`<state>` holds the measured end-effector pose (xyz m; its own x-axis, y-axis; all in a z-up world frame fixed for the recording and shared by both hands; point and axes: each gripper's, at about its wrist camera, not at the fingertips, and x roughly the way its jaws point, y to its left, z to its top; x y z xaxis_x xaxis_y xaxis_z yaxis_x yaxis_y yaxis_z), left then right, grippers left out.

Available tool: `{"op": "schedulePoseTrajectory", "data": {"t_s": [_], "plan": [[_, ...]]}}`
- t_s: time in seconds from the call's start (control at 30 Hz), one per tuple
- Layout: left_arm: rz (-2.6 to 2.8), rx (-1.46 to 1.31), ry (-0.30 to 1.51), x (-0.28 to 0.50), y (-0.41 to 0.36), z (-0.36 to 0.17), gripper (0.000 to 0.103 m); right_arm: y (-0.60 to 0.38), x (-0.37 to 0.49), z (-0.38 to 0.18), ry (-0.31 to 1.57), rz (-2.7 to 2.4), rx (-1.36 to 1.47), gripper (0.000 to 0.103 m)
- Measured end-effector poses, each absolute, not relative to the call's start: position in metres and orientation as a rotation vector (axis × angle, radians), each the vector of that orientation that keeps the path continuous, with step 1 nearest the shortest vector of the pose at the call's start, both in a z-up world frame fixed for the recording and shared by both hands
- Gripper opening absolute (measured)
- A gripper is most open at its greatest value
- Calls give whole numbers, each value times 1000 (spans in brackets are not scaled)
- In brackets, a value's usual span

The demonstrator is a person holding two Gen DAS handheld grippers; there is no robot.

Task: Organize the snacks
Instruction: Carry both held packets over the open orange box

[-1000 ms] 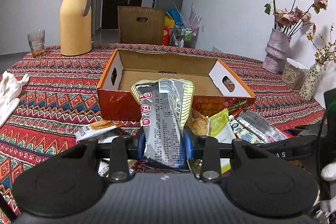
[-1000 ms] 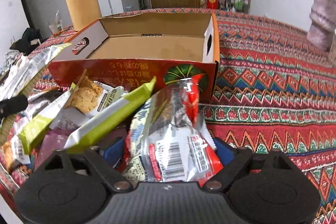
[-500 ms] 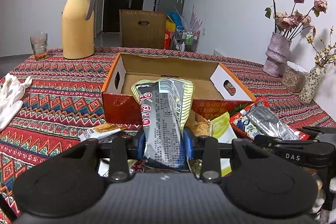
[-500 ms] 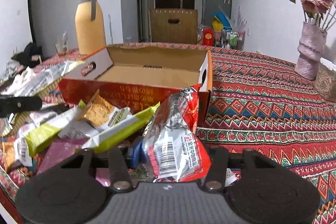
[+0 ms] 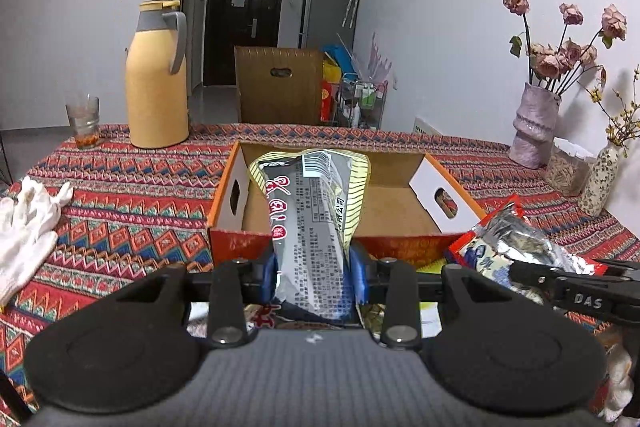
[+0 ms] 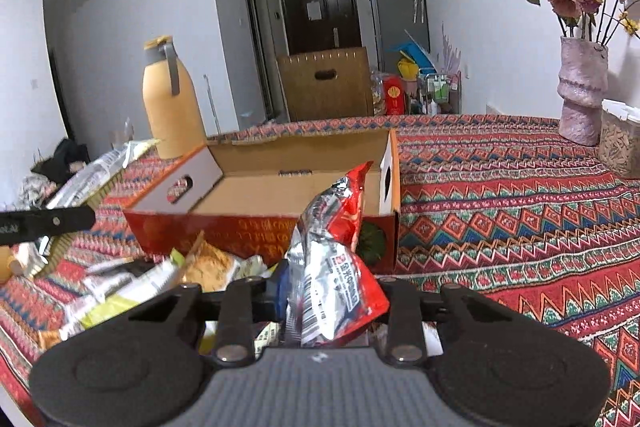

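My left gripper (image 5: 314, 275) is shut on a grey and yellow snack packet (image 5: 312, 211), held upright in front of the open cardboard box (image 5: 400, 247). In the right wrist view, my right gripper (image 6: 328, 287) holds a red and silver snack packet (image 6: 332, 259) off the table. Its jaws are closing and the pads press on the packet. The box (image 6: 256, 231) lies just beyond, its inside bare. A heap of loose snacks (image 6: 160, 279) lies to the left of the right gripper. Each gripper also shows side-on at the edge of the other's view.
On the patterned cloth stand a yellow jug (image 5: 158, 79) and a glass (image 5: 84, 121) at the far left. White gloves (image 5: 24, 239) lie at the left. A vase of dried roses (image 5: 534, 127), a jar (image 5: 568, 167) and a small vase (image 5: 600, 183) stand far right.
The right gripper's jaws have narrowed on the red and silver packet and lifted it off the heap, tilting upward. The left gripper has kept its hold and barely moved.
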<state>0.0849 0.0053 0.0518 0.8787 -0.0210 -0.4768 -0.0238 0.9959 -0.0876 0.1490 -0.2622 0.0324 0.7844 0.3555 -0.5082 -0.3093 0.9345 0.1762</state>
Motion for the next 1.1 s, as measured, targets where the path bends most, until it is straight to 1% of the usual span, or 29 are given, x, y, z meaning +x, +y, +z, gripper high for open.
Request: {"op": "schedulePoseTrajectory", "data": {"t_s": [0.17, 0.4, 0.57, 0.73, 0.83, 0.9, 1.1], "plan": [[6, -91, 486, 94, 6, 59, 37, -267, 151, 44, 523, 369, 120, 29], [6, -89, 497, 103, 4, 59, 37, -273, 161, 50, 521, 389, 187, 29], [-6, -94, 510, 102, 4, 54, 37, -275, 162, 41, 582, 414, 236, 29], [-18, -99, 518, 100, 3, 50, 37, -278, 156, 15, 664, 405, 247, 30], [-23, -98, 519, 100, 2, 50, 37, -279, 156, 0, 691, 374, 231, 34], [-23, -98, 521, 99, 1, 49, 37, -278, 156, -5, 694, 357, 211, 41], [-18, -102, 523, 96, 2, 48, 37, -271, 160, -9, 650, 306, 116, 53]]}}
